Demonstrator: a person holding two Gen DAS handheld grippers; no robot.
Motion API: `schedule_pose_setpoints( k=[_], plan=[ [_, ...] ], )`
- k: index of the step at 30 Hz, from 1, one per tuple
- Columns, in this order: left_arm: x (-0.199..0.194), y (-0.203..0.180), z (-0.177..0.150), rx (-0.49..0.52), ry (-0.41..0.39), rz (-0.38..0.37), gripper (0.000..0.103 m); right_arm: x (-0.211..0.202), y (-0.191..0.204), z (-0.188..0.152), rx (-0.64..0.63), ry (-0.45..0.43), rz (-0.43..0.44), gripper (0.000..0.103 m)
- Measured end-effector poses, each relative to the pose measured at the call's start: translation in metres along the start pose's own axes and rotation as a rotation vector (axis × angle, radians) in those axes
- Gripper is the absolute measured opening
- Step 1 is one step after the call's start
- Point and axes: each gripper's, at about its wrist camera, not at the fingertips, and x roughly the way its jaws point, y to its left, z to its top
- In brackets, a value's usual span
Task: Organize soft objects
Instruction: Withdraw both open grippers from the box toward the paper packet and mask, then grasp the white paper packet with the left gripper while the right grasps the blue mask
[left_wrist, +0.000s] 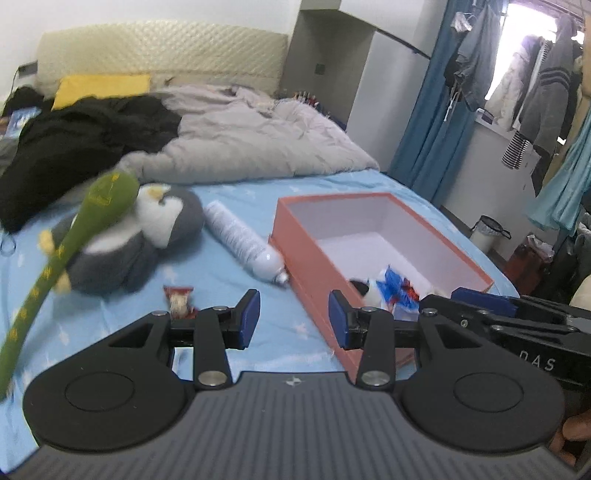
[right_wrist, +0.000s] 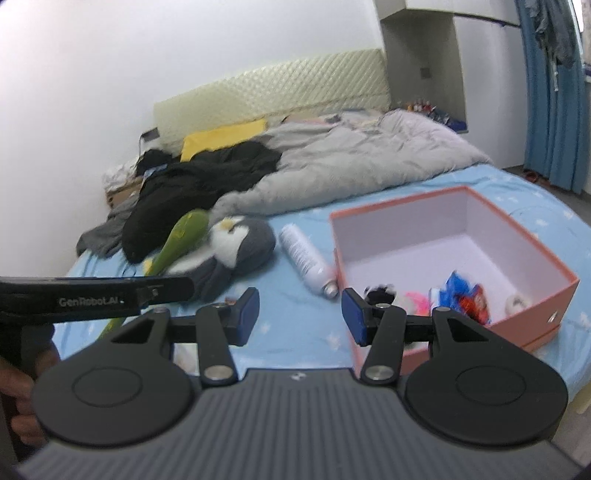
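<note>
Both grippers, left (left_wrist: 293, 319) and right (right_wrist: 300, 315), hover jaws apart and empty near the pink box (left_wrist: 306, 266); grey penguin plush (left_wrist: 147, 236) and green plush (left_wrist: 96, 206) lie at 10 o'clock, likely the next pick, needing a leftward reach.

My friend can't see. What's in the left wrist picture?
An open left gripper hovers over a blue bed. A penguin plush, a green toy and a white bottle lie beside a pink box.
</note>
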Motion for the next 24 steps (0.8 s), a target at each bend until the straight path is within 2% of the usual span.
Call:
schedule_pose_setpoints(
  k=[11, 19, 20, 22, 24],
  plan=[
    [-0.023, 0.04, -0.055, -0.105, 0.035, 0.062, 0.047, -0.002, 0.023, -0.04, -0.035, 0.086, 0.016, 0.052],
    [-0.009, 0.078, -0.082, -0.195, 0.075, 0.131, 0.047, 0.033, 0.049, -0.063, -0.109, 0.186, 0.09, 0.053],
    [-0.005, 0.084, -0.084, -0.204, 0.084, 0.142, 0.047, 0.038, 0.051, -0.065, -0.117, 0.197, 0.095, 0.054],
    [0.004, 0.096, -0.089, -0.217, 0.106, 0.167, 0.047, 0.051, 0.055, -0.068, -0.127, 0.225, 0.103, 0.064],
    [0.014, 0.106, -0.093, -0.216, 0.122, 0.18, 0.047, 0.064, 0.057, -0.071, -0.13, 0.242, 0.102, 0.067]
  ],
)
